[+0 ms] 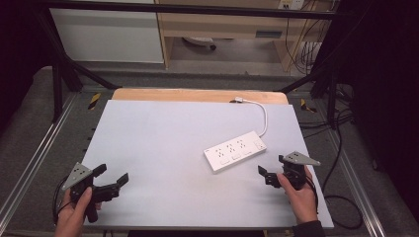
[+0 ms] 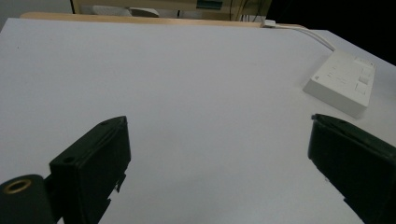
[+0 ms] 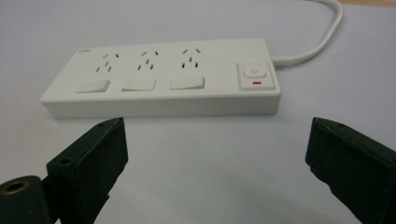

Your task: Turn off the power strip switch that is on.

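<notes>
- The right gripper (image 1: pixel 271 174) sat near the right front corner of the table (image 1: pixel 163 143), jaws spread wide with nothing but bare surface between them.
- Just ahead of those jaws, close but not touching, lay the white power strip (image 3: pixel 163 79), long side facing the gripper. It pretty much spanned the gap between the jaws in the right gripper view.
- On the strip's top there were three socket groups, each with a white rocker switch (image 3: pixel 139 84) on the near side, plus a main button with a red mark (image 3: pixel 254 77) at the end closer to the right-hand jaw.
- Its white cable (image 1: pixel 262 112) ran off from that end, away from the gripper toward the table's far edge.
- The left gripper (image 1: pixel 112 178) was well apart, over by the left front corner, jaws also wide and empty. The strip sat far off, ahead of its right-hand jaw.
</notes>
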Action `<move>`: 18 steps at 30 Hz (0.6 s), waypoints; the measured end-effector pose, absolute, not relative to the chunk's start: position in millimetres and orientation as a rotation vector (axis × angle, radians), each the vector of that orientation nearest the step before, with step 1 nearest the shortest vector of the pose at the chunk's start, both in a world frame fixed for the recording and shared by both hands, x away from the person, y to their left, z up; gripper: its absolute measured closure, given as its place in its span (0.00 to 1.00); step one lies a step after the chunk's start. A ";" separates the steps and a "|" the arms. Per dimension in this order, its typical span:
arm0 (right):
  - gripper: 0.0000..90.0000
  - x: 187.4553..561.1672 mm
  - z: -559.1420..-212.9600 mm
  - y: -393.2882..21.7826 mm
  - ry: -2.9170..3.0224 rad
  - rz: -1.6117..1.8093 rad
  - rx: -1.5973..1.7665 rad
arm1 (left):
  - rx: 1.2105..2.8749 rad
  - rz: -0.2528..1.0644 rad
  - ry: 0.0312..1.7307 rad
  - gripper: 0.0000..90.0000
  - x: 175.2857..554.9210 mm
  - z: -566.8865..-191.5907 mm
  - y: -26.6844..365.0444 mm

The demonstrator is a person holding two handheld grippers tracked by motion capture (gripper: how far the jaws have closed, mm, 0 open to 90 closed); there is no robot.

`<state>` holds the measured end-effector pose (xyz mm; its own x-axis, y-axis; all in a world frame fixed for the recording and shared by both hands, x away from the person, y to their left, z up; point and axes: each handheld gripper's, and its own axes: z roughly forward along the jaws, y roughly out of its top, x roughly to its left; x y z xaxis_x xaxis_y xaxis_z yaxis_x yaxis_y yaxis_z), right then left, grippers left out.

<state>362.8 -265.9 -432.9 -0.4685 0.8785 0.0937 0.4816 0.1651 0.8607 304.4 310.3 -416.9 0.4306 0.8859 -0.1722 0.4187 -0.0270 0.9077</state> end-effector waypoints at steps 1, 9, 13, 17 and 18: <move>0.07 363.0 -431.2 -265.9 2.007 1.243 1.283 | 1.636 0.555 1.160 0.06 304.5 -416.9 309.9; 0.05 365.9 -418.3 -259.8 1.911 1.247 1.267 | 1.638 0.554 1.153 0.06 305.1 -417.0 308.6; 0.04 367.5 -403.1 -251.6 1.854 1.266 1.252 | 1.635 0.551 1.157 0.06 304.6 -417.1 309.3; 0.04 367.7 -393.8 -244.0 1.860 1.261 1.199 | 1.638 0.556 1.149 0.06 305.0 -416.9 307.9; 0.04 367.9 -392.0 -242.1 1.863 1.256 1.190 | 1.641 0.557 1.143 0.06 305.2 -417.0 307.4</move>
<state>367.9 -242.1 -392.0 -0.4258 0.9048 0.0090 0.3481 0.1546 0.9246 305.2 307.4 -417.0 0.4437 0.8804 -0.1674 0.4108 -0.0337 0.9111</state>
